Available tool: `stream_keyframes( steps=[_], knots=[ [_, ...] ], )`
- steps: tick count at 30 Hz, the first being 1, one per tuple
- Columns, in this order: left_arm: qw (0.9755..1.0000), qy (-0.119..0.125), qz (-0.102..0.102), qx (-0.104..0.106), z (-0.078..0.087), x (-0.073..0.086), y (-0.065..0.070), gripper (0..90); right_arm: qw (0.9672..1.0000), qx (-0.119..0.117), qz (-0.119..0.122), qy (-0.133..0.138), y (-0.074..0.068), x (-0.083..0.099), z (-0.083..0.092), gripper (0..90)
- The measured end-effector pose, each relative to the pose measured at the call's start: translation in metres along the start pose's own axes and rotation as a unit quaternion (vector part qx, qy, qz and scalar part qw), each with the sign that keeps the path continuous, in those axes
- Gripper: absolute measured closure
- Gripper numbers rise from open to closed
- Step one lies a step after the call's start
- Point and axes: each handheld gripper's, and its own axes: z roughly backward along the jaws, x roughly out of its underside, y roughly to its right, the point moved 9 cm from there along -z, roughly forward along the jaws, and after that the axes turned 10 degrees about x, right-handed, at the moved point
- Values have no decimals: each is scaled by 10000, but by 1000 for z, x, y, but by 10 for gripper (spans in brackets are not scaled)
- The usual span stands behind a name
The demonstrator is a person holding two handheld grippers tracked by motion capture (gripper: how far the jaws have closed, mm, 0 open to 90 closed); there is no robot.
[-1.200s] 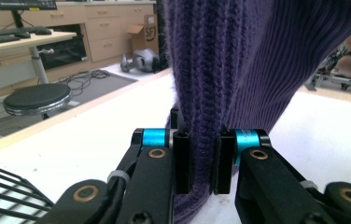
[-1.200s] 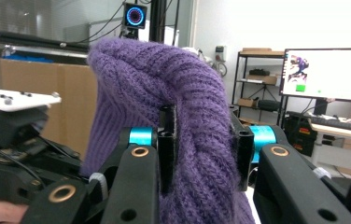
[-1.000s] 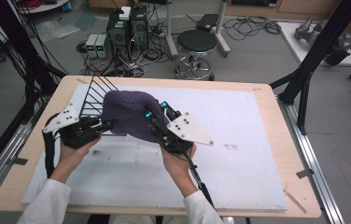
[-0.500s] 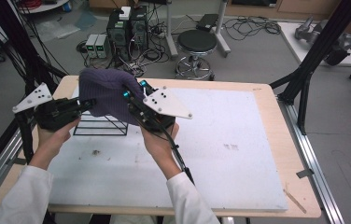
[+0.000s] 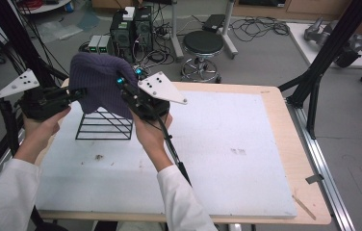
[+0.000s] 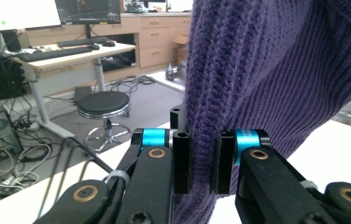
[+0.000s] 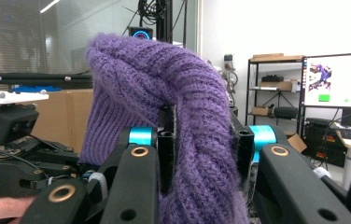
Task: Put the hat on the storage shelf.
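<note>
— Starting at the left: what is the left claw (image 5: 79,92) doing?

— It is clenched on the purple knit hat (image 5: 99,89); in the left gripper view its jaws pinch a fold of the ribbed fabric (image 6: 239,84) between them.

— And below the hat?

— A black wire rack (image 5: 104,125) stands on the white counter (image 5: 227,144), near its far left corner. The hat hangs in the air above the rack, its lower edge drooping in front of the top bars (whether it touches them I cannot tell).

— The right claw?

— The right claw (image 5: 120,82) grips the hat's other side; in the right gripper view a thick roll of knit (image 7: 201,140) sits squeezed between its jaws.

— So which step is this?

— I judge it the carrying step: the hat is lifted by both sides and held over the rack, not yet set down.

— What does the next move call for?

— Probably lowering both hands together so the hat's opening spreads over the rack's top, keeping the claws apart so the fabric stays stretched, then letting go only once the knit rests on the wire.
</note>
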Motion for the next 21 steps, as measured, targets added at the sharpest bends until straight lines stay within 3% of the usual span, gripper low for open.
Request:
stream_keyframes(
  steps=[10, 16, 21],
  knots=[
    [9997, 172, -62, -170, 21, -12, -8, 821, 9999, -95, 14, 83, -17, -11, -11, 714],
    [9994, 142, 16, -302, 29, -6, -16, 816, 9998, -183, 81, 30, -26, -7, -19, 713],
    [9993, 53, 160, -336, 29, 9, -22, 816, 9996, -203, 127, -127, -29, 3, -26, 711]
  ],
)
